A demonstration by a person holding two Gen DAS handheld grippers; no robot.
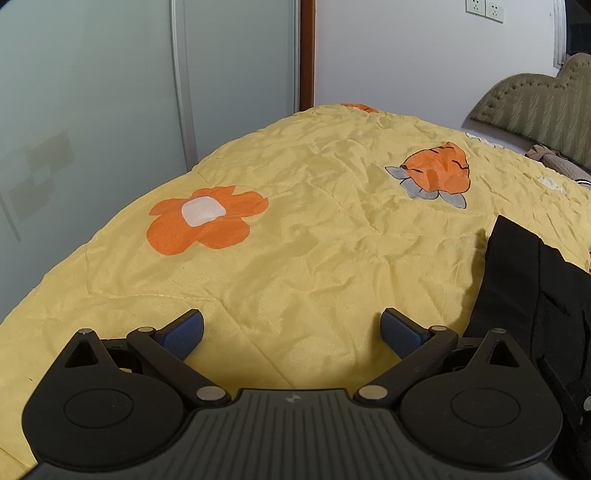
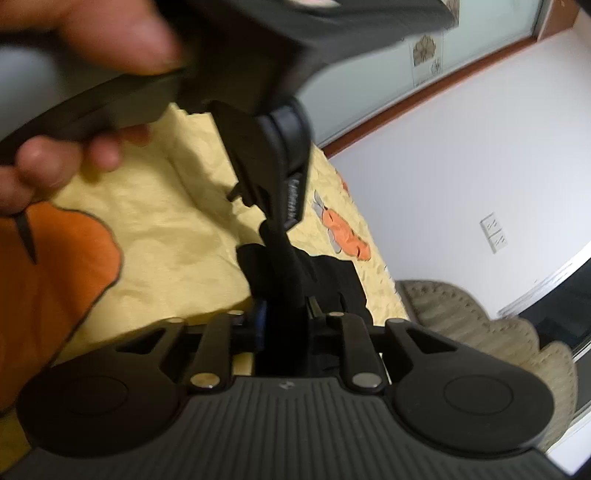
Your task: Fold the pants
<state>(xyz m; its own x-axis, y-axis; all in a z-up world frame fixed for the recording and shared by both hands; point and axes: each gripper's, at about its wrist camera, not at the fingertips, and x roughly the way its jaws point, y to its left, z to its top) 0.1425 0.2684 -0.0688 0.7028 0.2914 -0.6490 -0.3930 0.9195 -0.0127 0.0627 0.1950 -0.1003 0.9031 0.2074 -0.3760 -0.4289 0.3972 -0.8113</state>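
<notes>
**Right tool lifts the pants off the bed; left tool spread wide**

The left tool [image 1: 291, 334] hangs just above the quilt [image 1: 295, 240] with its blue pads [image 1: 184, 334] far apart and nothing between them. The yellow quilt covers the bed and carries an orange flower [image 1: 207, 219] and an orange strawberry patch [image 1: 437, 171]. At the right edge of the left wrist view, a dark fold of the pants [image 1: 532, 288] lies on the quilt, beside the tool but apart from its pads. Beyond the bed stand frosted sliding doors [image 1: 110, 110], a white wall with sockets [image 1: 484, 9], and an olive padded headboard [image 1: 535, 107].

The right tool [image 2: 282, 332] is clenched on the pants [image 2: 284, 280]: a narrow band of black cloth rises from between its fingers, and more of the garment lies bunched on the quilt [image 2: 166, 229] just beyond. The right wrist view is tilted and blurred. Above the cloth, the body of the other tool [image 2: 273, 147] fills the top centre, gripped by a hand [image 2: 55, 155] at the upper left; whether that tool touches the raised cloth cannot be told. The headboard [image 2: 480, 325] shows at lower right. No container is visible in either view.
</notes>
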